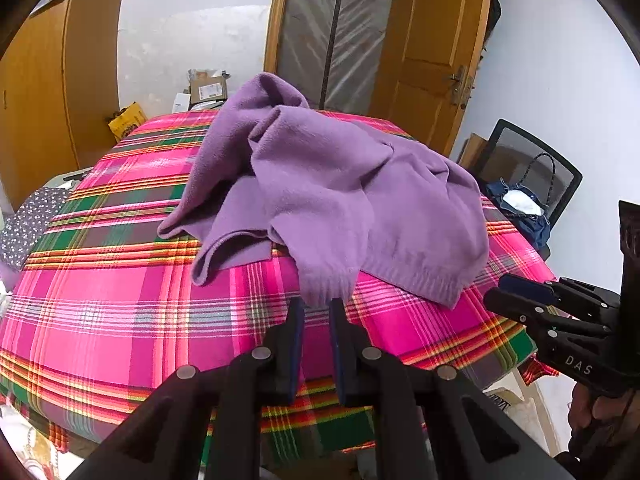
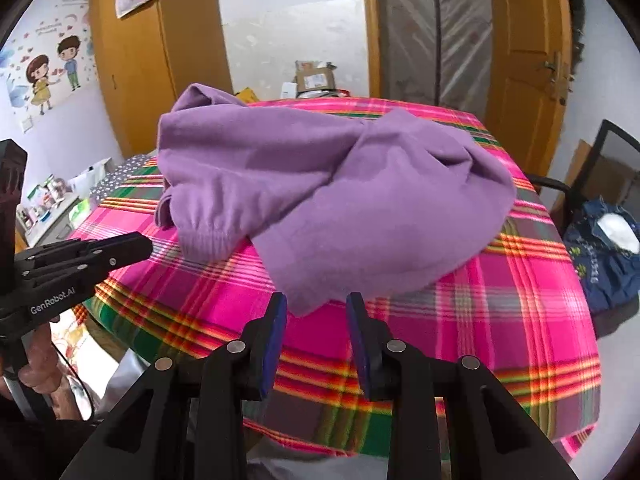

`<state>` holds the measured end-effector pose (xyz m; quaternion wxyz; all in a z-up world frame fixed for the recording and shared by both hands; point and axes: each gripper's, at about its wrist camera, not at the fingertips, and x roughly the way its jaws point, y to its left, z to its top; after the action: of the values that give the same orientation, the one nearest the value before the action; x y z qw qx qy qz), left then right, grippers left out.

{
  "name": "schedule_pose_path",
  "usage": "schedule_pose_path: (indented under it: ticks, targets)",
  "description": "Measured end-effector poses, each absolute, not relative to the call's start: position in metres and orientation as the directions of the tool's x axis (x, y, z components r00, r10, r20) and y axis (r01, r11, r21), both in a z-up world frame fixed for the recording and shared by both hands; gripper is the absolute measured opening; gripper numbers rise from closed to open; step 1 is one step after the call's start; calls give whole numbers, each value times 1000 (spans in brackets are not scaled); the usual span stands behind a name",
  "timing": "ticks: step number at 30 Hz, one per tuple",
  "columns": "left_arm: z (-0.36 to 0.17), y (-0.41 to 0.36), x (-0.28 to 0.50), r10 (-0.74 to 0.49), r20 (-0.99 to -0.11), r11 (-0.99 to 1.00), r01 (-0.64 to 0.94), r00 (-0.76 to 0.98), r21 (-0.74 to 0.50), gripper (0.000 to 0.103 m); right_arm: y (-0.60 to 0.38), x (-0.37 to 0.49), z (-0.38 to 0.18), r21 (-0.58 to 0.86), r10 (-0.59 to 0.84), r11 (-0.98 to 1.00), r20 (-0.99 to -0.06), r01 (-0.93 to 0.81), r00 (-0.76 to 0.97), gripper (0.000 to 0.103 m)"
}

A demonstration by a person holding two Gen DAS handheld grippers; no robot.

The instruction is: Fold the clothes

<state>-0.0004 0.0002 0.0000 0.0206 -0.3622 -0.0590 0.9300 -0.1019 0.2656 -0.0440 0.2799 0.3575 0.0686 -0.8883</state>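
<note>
A crumpled purple sweater (image 1: 340,184) (image 2: 340,184) lies on a table under a pink plaid cloth (image 1: 120,300) (image 2: 500,320). My left gripper (image 1: 316,304) hovers at the near edge of a ribbed sleeve cuff (image 1: 326,280). Its jaws stand a narrow gap apart, and plaid cloth shows between them. My right gripper (image 2: 316,300) is open wider, and a corner of the sweater's hem (image 2: 304,304) reaches just between its fingertips without being pinched. Each gripper shows from the side in the other view: the right (image 1: 496,288) and the left (image 2: 146,244).
A black chair with a blue bag (image 1: 524,208) (image 2: 604,256) stands right of the table. Behind it are a wooden door (image 1: 428,40), cardboard boxes (image 1: 208,88) and a wardrobe (image 2: 132,60). A dotted cloth (image 1: 28,220) and a cluttered shelf (image 2: 48,196) lie to the left.
</note>
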Motion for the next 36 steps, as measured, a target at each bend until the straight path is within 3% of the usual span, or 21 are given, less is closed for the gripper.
schedule_pose_path:
  ticks: [36]
  targets:
    - [-12,5,-3,58,-709,-990,50,-703,-130,13,272,-107,-61,96,-403,-862,-726,497,-557,32]
